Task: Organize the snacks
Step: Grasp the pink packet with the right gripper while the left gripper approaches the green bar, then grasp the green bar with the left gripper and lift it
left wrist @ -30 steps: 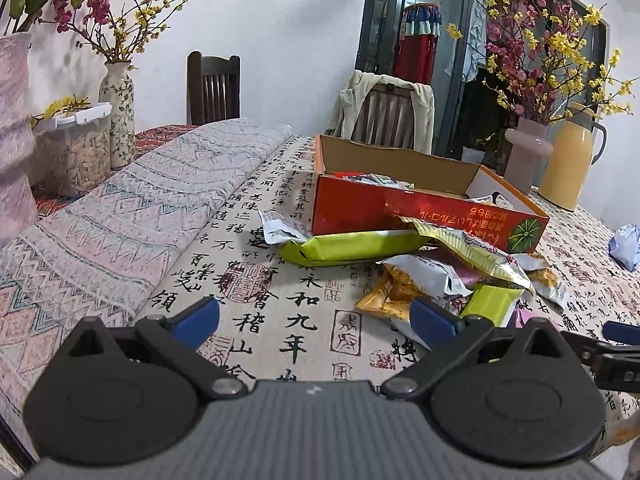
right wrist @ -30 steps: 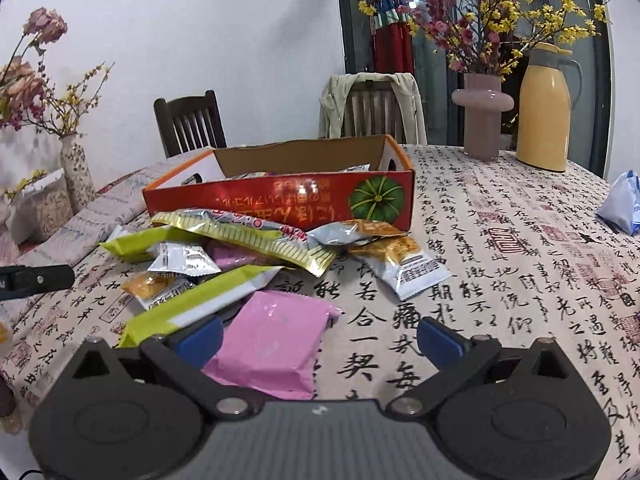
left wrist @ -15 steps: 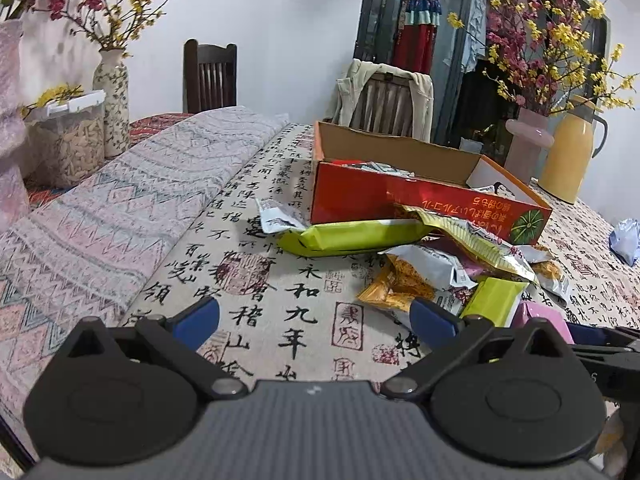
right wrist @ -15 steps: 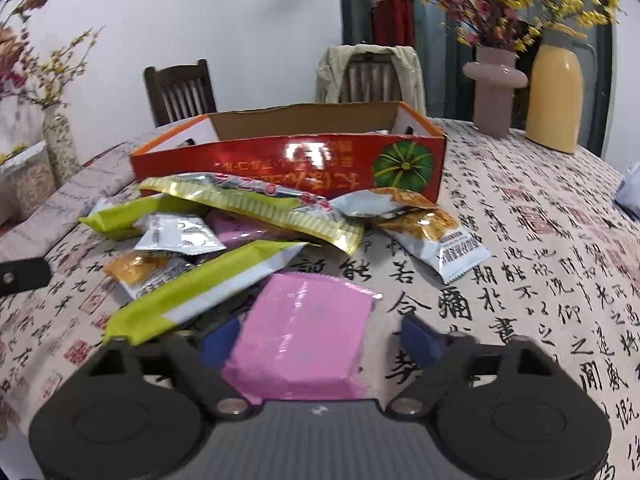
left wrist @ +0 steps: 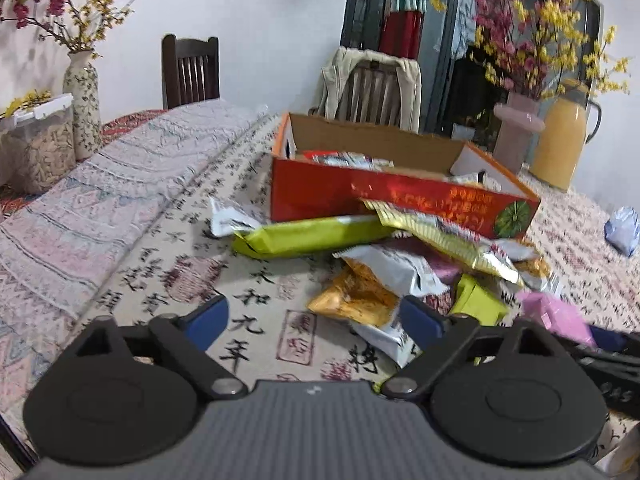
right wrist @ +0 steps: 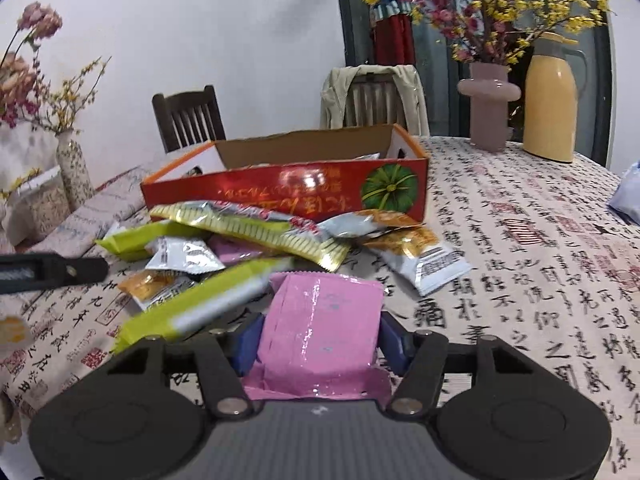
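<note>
Right claw (right wrist: 320, 338) is closing, its blue pads pressed against both sides of the flat pink foil snack packet (right wrist: 324, 320), just off the bench (right wrist: 540, 280) before the red cardboard box (right wrist: 288, 190). Left claw (left wrist: 312, 316) is closing with nothing between its fingers, above the bench beside the orange snack packet (left wrist: 354, 296).

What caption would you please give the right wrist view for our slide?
Right gripper closing on a pink packet, before a snack pile and red box.

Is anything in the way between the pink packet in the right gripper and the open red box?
Yes. The right gripper, jaws closing, has the pink packet between its pads. A heap of loose snack packets lies against the red box front; the open top looks unobstructed.
</note>
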A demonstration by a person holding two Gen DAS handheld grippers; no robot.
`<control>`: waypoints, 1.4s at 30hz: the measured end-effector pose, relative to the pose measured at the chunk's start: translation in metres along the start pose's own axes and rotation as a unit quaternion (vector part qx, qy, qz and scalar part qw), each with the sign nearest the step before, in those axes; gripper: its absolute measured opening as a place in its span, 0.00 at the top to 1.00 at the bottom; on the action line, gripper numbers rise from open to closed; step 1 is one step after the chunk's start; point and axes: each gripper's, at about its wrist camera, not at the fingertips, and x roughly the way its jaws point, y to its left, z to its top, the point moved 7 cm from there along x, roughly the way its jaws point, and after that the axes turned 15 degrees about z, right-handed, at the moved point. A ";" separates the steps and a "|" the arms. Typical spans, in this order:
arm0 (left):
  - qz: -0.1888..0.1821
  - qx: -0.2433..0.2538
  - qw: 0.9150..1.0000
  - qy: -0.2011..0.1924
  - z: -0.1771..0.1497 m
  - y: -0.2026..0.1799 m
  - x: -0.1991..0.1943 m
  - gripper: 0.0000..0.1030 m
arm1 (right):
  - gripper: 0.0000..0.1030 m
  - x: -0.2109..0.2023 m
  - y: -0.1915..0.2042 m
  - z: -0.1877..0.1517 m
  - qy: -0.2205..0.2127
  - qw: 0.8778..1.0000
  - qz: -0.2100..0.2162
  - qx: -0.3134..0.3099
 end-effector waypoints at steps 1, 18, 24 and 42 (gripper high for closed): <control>0.001 0.004 1.000 0.004 -0.002 -0.003 0.002 0.19 | 0.42 -0.003 -0.003 0.001 -0.004 1.000 -0.001 0.002; -0.008 0.057 0.998 0.041 -0.027 -0.047 0.006 0.53 | 0.41 -0.032 -0.040 -0.008 -0.035 0.999 0.010 0.036; -0.017 0.078 0.996 0.039 -0.033 -0.064 -0.004 0.53 | 0.41 -0.036 -0.049 -0.012 -0.041 0.998 0.016 0.046; -0.035 0.103 0.994 0.024 -0.027 -0.118 -0.013 0.14 | 0.41 -0.054 -0.064 -0.016 -0.066 0.996 0.018 0.051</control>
